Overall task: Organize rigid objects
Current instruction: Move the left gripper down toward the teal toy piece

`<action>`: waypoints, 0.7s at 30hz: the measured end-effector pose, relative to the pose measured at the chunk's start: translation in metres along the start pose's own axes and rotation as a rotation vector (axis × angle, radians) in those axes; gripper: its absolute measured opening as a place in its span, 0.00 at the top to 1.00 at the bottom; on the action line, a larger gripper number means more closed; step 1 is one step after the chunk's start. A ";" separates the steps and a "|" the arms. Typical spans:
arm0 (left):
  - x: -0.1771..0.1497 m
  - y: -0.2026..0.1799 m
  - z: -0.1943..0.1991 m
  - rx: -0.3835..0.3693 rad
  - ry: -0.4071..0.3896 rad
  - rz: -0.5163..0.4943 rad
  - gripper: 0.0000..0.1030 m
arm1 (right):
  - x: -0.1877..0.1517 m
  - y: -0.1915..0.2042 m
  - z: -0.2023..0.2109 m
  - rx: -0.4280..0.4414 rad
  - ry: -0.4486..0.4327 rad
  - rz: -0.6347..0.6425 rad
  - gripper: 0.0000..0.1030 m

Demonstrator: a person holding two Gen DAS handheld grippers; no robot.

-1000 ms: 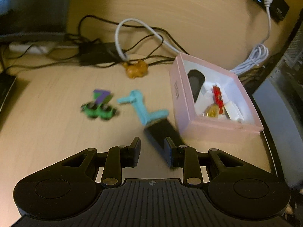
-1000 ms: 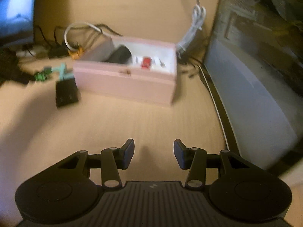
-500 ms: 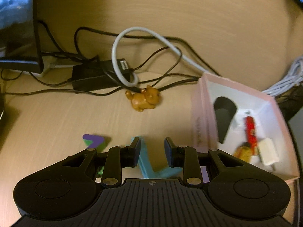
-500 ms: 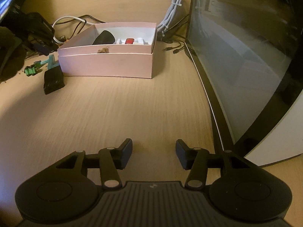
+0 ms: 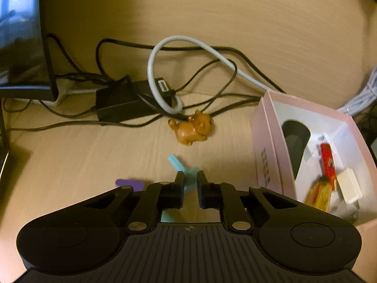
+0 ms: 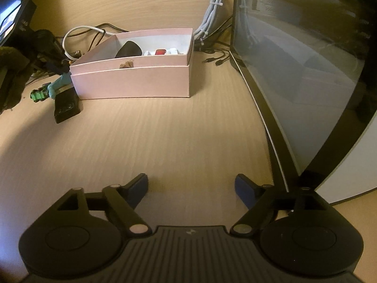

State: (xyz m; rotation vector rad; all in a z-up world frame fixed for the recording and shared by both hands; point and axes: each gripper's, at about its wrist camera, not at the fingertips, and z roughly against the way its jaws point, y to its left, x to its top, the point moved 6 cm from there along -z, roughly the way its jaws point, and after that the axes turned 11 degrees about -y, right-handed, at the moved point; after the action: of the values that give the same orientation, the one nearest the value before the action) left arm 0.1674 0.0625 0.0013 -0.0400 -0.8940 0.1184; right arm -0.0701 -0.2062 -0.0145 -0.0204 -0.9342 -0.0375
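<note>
The left gripper (image 5: 189, 184) pinches the teal toy (image 5: 181, 165) on the counter (image 5: 70, 153) beside the pink box (image 5: 264, 141). The thin, off-centre hold could let it twist loose. The right gripper (image 6: 192, 188) is opening, nothing between its jaws.

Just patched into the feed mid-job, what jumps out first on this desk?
The left gripper sits closed on a teal toy piece on the wooden desk, just left of an open pink box already holding small items. An orange bear figurine lies loose beyond it by a tangle of cables. The right gripper is opening over bare desk, nothing between its fingers, beside a curved monitor.
</note>
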 end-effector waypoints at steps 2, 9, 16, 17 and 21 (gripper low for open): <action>-0.006 0.004 0.007 -0.008 -0.001 -0.016 0.88 | -0.001 0.002 -0.001 -0.009 -0.006 -0.006 0.14; -0.031 0.017 0.048 -0.097 0.014 -0.083 0.88 | 0.002 0.005 -0.004 -0.004 0.010 0.002 0.10; -0.066 0.041 0.102 -0.154 0.051 -0.123 0.89 | 0.007 0.006 -0.007 0.003 0.032 0.000 0.12; -0.070 0.045 0.108 -0.148 0.055 -0.120 0.89 | 0.008 0.006 -0.008 0.002 0.034 -0.003 0.12; -0.076 0.056 0.125 -0.141 0.048 -0.100 0.89 | 0.014 0.015 -0.012 -0.007 0.027 0.005 0.13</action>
State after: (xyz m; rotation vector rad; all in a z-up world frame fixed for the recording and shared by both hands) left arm 0.0179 0.1071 0.0155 -0.1283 -0.8535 -0.0388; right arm -0.0511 -0.1924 -0.0102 -0.0286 -0.9065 -0.0363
